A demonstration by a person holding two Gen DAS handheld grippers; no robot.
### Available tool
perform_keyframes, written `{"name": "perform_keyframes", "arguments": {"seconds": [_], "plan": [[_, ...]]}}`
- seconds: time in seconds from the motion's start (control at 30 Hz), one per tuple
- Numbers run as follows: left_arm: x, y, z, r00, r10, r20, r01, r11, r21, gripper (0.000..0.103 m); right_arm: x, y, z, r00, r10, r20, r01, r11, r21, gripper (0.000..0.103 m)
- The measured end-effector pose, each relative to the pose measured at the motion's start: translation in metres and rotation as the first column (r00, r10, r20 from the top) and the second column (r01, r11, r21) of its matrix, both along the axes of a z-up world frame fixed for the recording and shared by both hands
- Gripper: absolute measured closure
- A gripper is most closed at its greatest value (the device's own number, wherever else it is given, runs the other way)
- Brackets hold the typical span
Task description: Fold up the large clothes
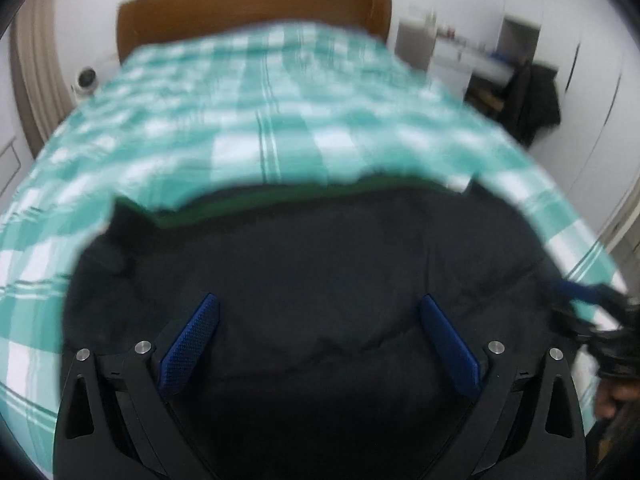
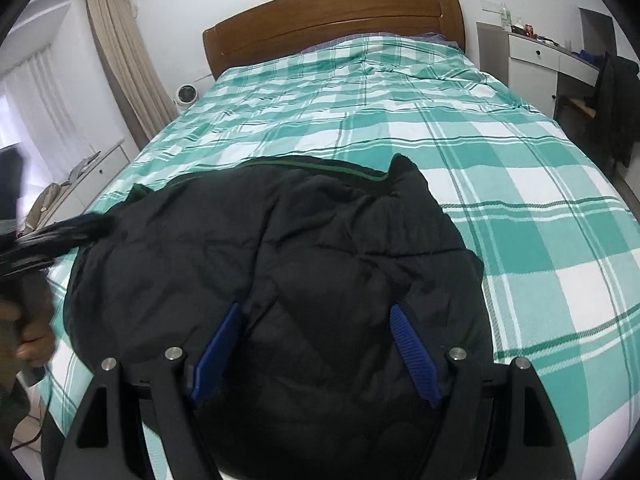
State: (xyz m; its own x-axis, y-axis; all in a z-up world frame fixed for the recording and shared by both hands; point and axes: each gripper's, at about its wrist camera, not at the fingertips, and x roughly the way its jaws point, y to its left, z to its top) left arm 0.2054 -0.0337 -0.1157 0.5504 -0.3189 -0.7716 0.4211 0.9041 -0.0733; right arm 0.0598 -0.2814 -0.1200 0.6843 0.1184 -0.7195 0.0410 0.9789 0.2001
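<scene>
A large black padded jacket (image 2: 320, 240) with a green trim along its far edge lies bunched on the near part of the bed. In the right wrist view my right gripper (image 2: 315, 309) hangs over its middle, jaws apart, blue pads (image 2: 412, 352) not pressing on the cloth. The left wrist view is blurred. There my left gripper (image 1: 319, 301) stands wide open over the same jacket (image 1: 300, 260) with nothing held. Each gripper also shows in the other's view: the left gripper (image 2: 60, 236) at the jacket's left edge, held by a hand (image 2: 32, 332), and the right gripper (image 1: 600, 312) at the jacket's right edge.
The bed has a green and white checked cover (image 2: 480, 140) and a wooden headboard (image 2: 332, 12). A white desk (image 2: 536, 52) and a dark garment on a chair (image 2: 616, 100) stand to the right. A small fan (image 2: 185, 93) and curtains (image 2: 124, 60) are to the left.
</scene>
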Motion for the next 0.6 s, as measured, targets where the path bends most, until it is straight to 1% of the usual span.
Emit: {"name": "perform_keyframes", "arguments": {"seconds": [0.07,0.2,0.27,0.43,0.6], "plan": [[-0.002,-0.006,-0.017,1.000,-0.005,0.014,0.005,0.999,0.033,0.000,-0.006,0.000,-0.004,1.000,0.009,-0.007,-0.009,1.000,0.007,0.025],[-0.011,-0.003,-0.025,0.999,0.000,0.035,-0.001,1.000,0.027,0.001,-0.012,-0.003,-0.012,1.000,0.003,-0.014,-0.003,1.000,0.027,0.025],[-0.013,-0.003,-0.027,0.999,-0.004,0.040,0.002,0.999,0.039,0.001,-0.014,-0.003,-0.013,1.000,-0.004,-0.010,0.004,0.999,0.035,0.025],[-0.026,0.001,-0.021,0.999,0.000,0.042,-0.003,0.998,0.058,0.001,-0.021,-0.003,-0.011,1.000,-0.017,-0.011,0.017,0.999,0.047,0.025],[-0.046,0.012,-0.013,0.999,0.008,0.051,-0.010,0.999,0.037,0.001,-0.034,-0.001,-0.008,1.000,-0.013,-0.013,0.013,0.999,0.030,0.025]]}}
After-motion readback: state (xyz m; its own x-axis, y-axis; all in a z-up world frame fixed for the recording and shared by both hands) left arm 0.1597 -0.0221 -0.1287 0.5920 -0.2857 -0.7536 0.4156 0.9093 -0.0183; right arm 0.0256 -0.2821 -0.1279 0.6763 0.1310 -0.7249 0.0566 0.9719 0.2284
